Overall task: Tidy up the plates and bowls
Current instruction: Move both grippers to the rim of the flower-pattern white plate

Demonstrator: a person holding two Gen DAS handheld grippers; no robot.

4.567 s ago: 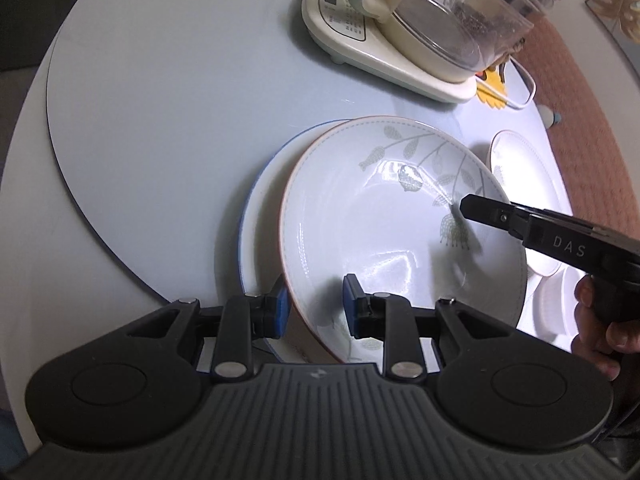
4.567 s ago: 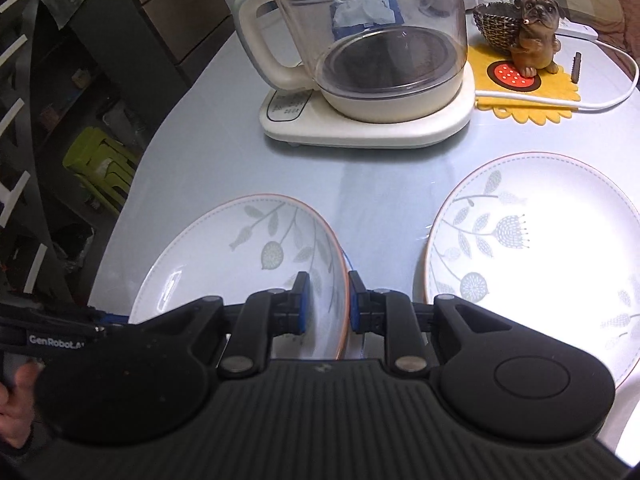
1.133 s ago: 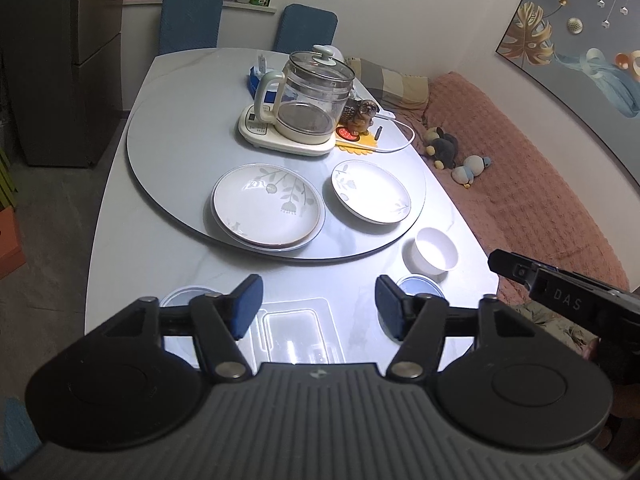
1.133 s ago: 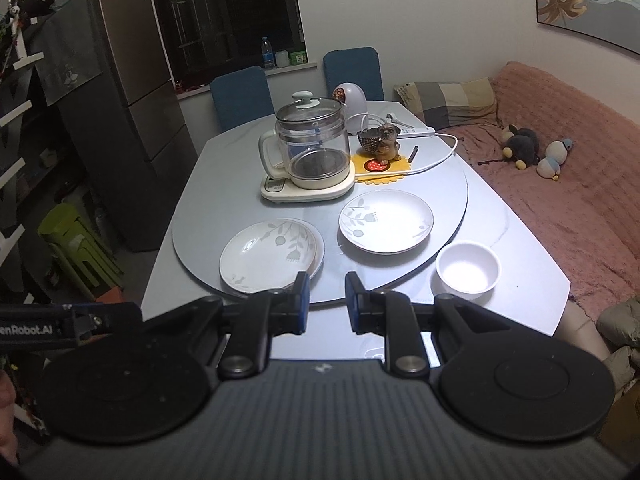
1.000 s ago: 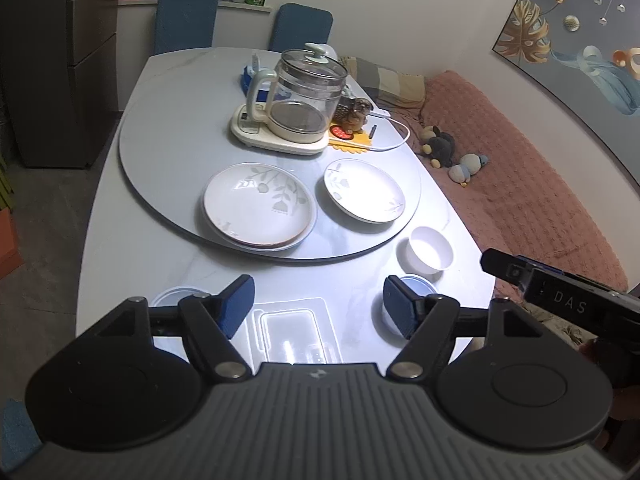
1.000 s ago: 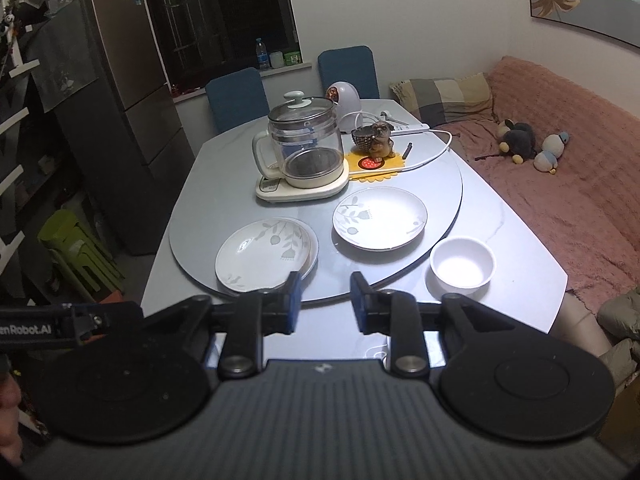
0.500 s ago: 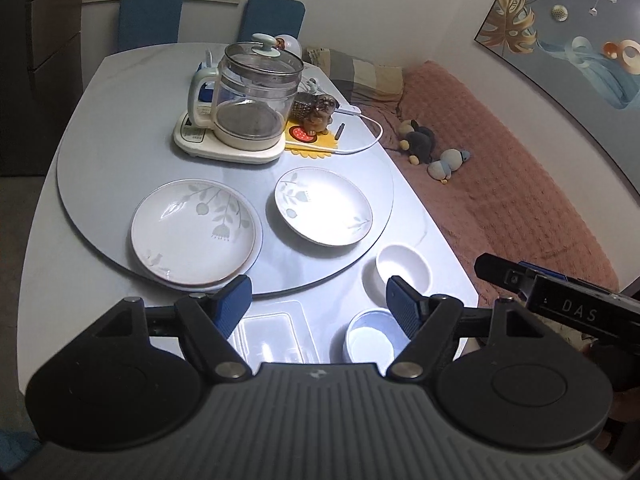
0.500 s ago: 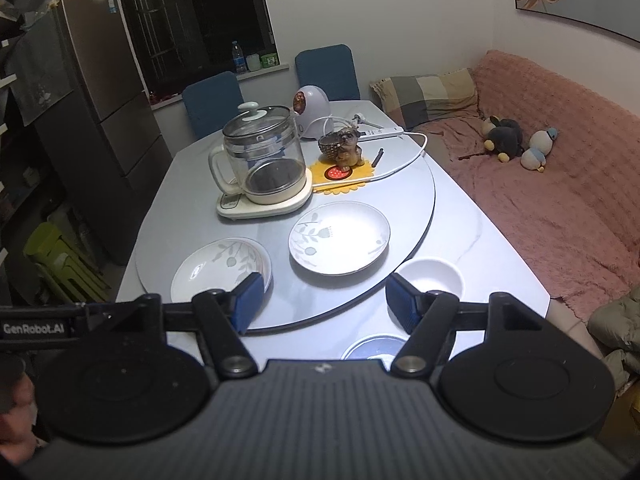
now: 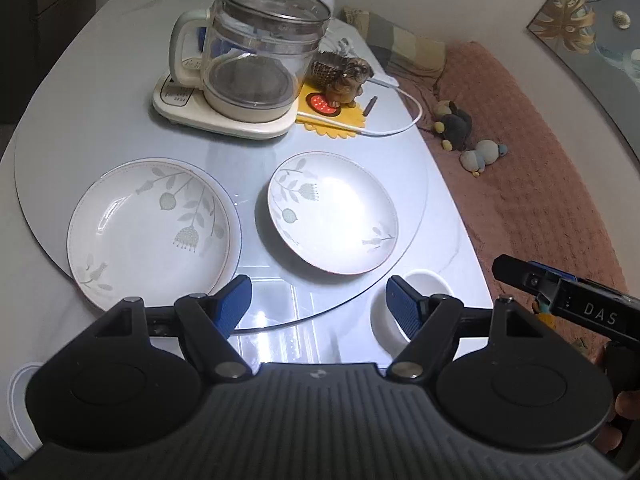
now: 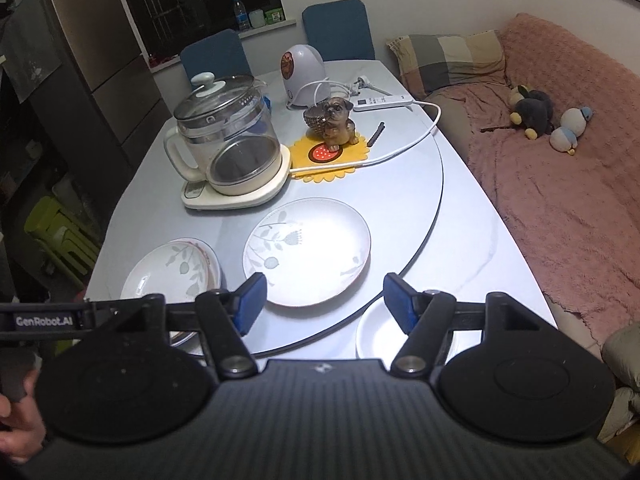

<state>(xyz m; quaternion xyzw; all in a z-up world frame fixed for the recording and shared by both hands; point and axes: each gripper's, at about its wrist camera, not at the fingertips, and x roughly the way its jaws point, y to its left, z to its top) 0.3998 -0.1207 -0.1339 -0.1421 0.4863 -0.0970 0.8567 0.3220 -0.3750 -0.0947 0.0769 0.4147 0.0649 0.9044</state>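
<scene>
In the left wrist view, the left gripper [image 9: 320, 302] is hovering with its fingers [image 9: 234, 304] spread wide and holding nothing, while the stacked plates [image 9: 150, 232] are lying ahead and to the left on the turntable [image 9: 256, 152], the single plate [image 9: 332, 212] is sitting straight ahead beyond the gap, and the white bowl [image 9: 384, 320] is resting on the worktop [image 9: 460, 236] partly behind the right finger. In the right wrist view, the right gripper [image 10: 324, 300] is likewise hanging with fingers [image 10: 250, 300] spread and empty, the single plate [image 10: 308, 250] lying just beyond the gap, the stacked plates [image 10: 172, 272] sitting off to the left, and the white bowl [image 10: 376, 336], with nothing showing inside, peeking out under the right finger.
</scene>
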